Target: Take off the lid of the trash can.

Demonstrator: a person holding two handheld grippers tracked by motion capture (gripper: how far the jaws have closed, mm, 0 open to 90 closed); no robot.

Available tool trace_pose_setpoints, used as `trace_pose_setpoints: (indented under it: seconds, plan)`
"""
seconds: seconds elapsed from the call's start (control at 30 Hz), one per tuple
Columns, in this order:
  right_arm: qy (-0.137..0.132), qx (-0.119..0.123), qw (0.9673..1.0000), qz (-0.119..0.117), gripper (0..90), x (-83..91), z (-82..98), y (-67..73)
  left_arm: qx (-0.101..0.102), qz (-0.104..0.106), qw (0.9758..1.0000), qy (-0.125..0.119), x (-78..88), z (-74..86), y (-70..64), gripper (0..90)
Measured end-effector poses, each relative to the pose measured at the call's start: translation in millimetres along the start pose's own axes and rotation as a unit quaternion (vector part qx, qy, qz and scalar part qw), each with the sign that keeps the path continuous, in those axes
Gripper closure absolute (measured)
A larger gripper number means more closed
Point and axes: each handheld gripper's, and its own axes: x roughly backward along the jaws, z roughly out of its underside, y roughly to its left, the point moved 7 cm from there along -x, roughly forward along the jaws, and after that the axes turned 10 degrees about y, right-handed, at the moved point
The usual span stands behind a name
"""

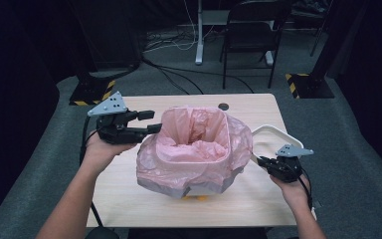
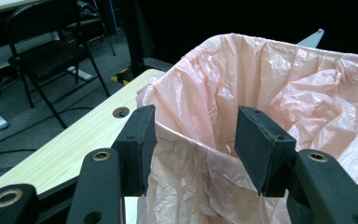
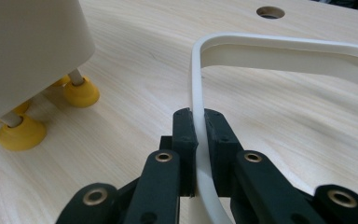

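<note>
At the left of the wooden table (image 1: 129,199), the left gripper (image 1: 151,122) is held with its jaws spread astride the rim of a bin (image 1: 204,186) lined with a pink plastic bag (image 1: 194,147); the bag's edge is not pinched. The bin is seen at the table's centre on yellow feet (image 3: 21,133). To its right, a thin white frame (image 3: 200,93) is pinched by the right gripper (image 1: 262,161).

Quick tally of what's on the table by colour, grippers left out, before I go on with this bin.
Pink: 1, the bin liner draped over the bin's rim
White: 2, the bin and the frame clamped in the right gripper
Yellow: 2, the feet that show under the bin
Total: 5
</note>
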Motion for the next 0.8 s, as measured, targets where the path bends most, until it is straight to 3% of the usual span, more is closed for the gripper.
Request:
trace_pose_setpoints:
  seconds: [0.4, 0.8]
  plan:
    - [0.014, -0.008, 0.9999, -0.004, 83.5, -9.5, 10.9, -5.3, -0.001, -0.001, 1.0, -0.001, 0.2, 0.4, 0.0, 48.1]
    - [0.052, -0.003, 0.9985, -0.016, 83.7, -24.8, 26.1, -9.3, 0.002, 0.001, 1.0, -0.002, 0.3, 0.1, 0.8, 48.1]
